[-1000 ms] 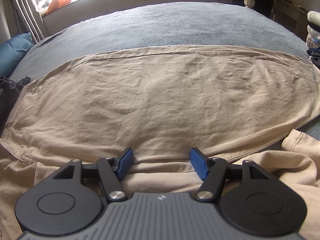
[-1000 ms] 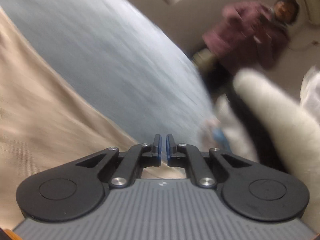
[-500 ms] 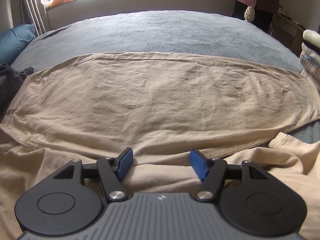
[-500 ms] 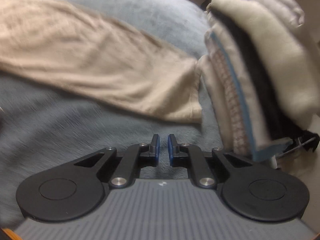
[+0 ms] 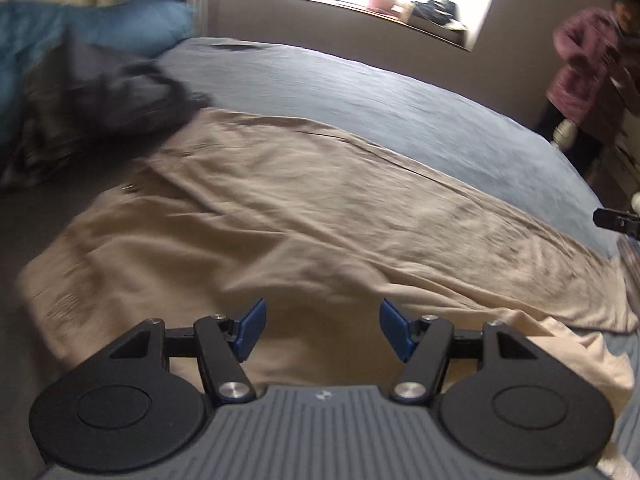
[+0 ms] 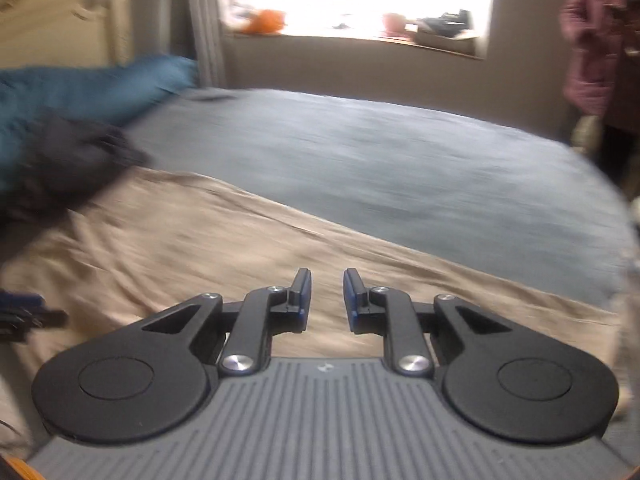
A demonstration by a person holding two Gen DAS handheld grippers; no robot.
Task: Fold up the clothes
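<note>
Left gripper [image 5: 322, 330] hovering over near edge of tan garment [image 5: 304, 216], jaws spread wide, gripping nothing. Right gripper [image 6: 326, 296] hanging above same garment, jaws parted by narrow gap, empty. Garment lying spread across grey bed [image 5: 360, 92]. Dark clothing [image 5: 112, 96] sitting at its far-left end, blue pillow [image 5: 100, 28] beyond. Person in maroon jacket [image 5: 580, 64] standing at far right.

The far half of the grey-blue bed cover [image 5: 400, 92] lies bare, so a gripper can pass freely there. The wrinkled beige cotton garment [image 5: 304, 220] lies flat and low across the near half and blocks nothing. At the left, a crumpled dark grey heap of cloth [image 5: 116, 96] rests on the garment's corner, with a blue pillow [image 5: 100, 28] behind it. A person in a dark pink jacket [image 5: 580, 60] stands beyond the bed's far right corner.
</note>
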